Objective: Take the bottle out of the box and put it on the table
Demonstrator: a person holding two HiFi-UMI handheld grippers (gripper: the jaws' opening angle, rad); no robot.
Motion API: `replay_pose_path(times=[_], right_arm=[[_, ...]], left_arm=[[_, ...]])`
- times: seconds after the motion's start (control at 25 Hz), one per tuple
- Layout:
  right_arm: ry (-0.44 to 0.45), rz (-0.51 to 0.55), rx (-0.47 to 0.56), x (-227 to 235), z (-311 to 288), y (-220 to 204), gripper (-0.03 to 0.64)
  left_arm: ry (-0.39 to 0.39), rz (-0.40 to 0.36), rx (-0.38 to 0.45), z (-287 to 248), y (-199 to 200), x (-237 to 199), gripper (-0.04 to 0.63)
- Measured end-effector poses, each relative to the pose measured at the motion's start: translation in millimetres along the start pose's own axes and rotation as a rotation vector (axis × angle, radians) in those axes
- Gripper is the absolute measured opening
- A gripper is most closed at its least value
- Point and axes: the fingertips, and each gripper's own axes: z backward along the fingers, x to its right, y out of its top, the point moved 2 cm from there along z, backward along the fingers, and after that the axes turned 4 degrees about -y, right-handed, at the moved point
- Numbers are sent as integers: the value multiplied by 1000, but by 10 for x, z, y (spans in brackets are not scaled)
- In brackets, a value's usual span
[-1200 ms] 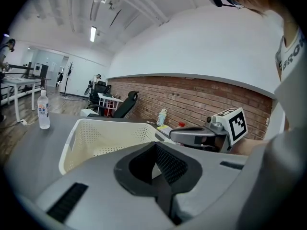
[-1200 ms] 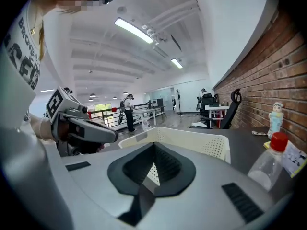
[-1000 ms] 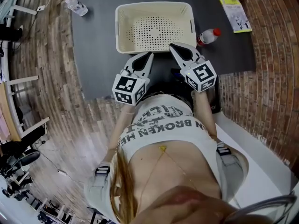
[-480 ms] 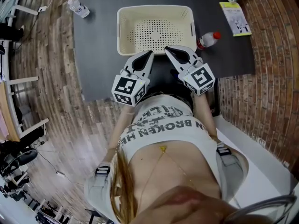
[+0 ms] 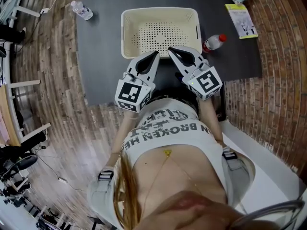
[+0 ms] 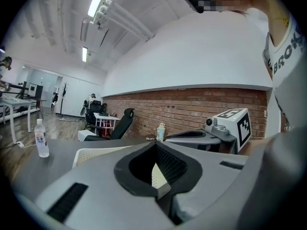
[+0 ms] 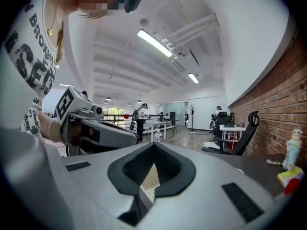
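Bottle with a red cap is lying on its side on the dark bench, just right of the cream box and outside it. The box is sitting with nothing inside. The left gripper is hanging at the box's near rim with its jaws pressed together and nothing between them. The right gripper is hanging beside it, likewise closed and empty. A clear bottle is standing near the bench's far left corner.
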Motion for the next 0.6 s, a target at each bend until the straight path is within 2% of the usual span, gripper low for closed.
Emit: replay_pose_path(times=[0.24, 0.6], right_arm=[[21, 17, 41, -72, -36, 127, 8], [30, 15, 46, -96, -29, 166, 8]], left_arm=[[-4, -1, 16, 16, 57, 2, 0], [-14, 1, 31, 38, 98, 28, 0]])
